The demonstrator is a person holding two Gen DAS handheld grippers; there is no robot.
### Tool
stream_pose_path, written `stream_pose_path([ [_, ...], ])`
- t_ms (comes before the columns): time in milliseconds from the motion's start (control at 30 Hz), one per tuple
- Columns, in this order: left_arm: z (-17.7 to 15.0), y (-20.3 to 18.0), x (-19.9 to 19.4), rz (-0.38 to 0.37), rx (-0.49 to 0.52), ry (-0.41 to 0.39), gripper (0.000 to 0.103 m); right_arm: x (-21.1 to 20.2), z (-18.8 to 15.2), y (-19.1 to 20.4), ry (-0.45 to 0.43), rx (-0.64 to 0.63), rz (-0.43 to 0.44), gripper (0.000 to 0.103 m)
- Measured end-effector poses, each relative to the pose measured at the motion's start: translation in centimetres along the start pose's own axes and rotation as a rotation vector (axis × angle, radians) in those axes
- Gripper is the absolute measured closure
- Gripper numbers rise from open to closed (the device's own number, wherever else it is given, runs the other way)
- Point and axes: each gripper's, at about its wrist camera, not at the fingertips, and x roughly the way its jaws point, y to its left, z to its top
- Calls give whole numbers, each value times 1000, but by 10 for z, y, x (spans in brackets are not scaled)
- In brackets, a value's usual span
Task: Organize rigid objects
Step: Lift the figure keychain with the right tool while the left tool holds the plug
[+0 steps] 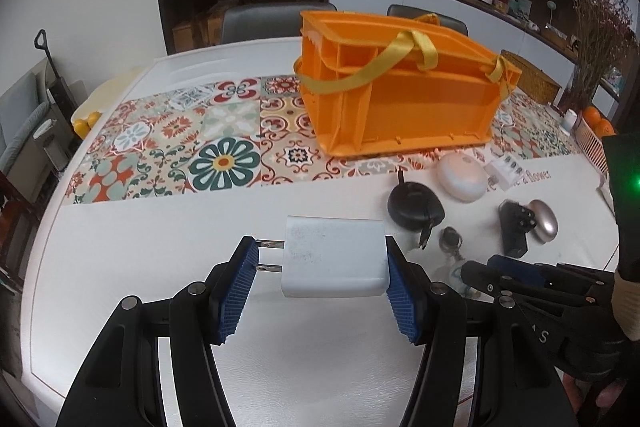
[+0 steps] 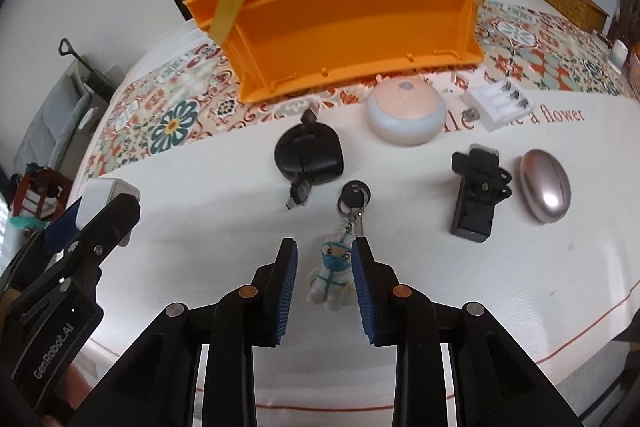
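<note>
My left gripper [image 1: 320,247] is shut on a white plug-in charger [image 1: 334,259], with its prongs against the left pad, held just above the white tablecloth. An orange crate [image 1: 400,99] with yellow ribbon handles stands behind on the patterned runner. In the right wrist view my right gripper [image 2: 325,247] points down with its jaws a little apart. A small white figurine keychain [image 2: 330,277] lies on the cloth between them. The left pad stands clear of it. Its key [image 2: 354,197] lies just beyond. The left gripper [image 2: 100,219] shows at the left edge of that view.
Ahead of the right gripper lie a black cable reel [image 2: 310,157], a round pale device [image 2: 406,113], a white battery holder [image 2: 498,101], a black clip [image 2: 478,187] and a silver oval case [image 2: 546,187]. The orange crate [image 2: 348,27] stands behind them. Chairs and shelves are beyond the table.
</note>
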Motion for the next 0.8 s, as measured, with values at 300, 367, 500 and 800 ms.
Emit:
stream_pose_path([
  [300,-7,5,15,3,-6,24,42,23,-3,-4,32,20,-20,73],
  [367,-8,7,19,4,-8,29,42,26,-3,-5,33,19,-24,72],
  [500,-9,8,22,7,-13,35,42,32,-3,-4,45,16,-25,72],
  [800,-7,5,22,15,-16,39,42,35,-3,-6,52,3,-12,75],
])
